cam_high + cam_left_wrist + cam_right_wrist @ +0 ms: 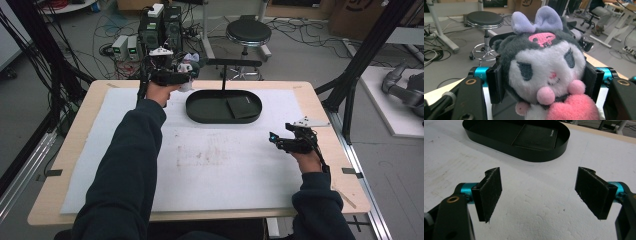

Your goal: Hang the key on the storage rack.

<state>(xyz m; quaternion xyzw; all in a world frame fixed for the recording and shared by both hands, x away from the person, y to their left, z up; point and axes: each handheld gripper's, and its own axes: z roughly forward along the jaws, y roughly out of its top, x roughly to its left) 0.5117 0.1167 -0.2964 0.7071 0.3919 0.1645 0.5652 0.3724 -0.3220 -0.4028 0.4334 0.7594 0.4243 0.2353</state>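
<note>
A small plush toy (544,72) with a grey hood, a lilac bow, a white face and a pink heart sits squeezed between the two black jaws of my left gripper (544,82). In the high view my left gripper (186,75) holds the plush toy (186,67) in the air at the table's far edge, just left of the black oval tray (200,116). A dark flat wallet (242,107) lies in the tray's right half. My right gripper (539,195) hovers low over the white mat with its jaws wide apart and nothing between them; the right gripper (276,140) is near the table's right side.
A white foam mat (215,165) covers most of the wooden table (65,165). A thin black post with a crossbar (223,70) rises behind the tray. Beyond the table stand a round stool (248,32), electronics boxes (150,30) and many cables on the floor.
</note>
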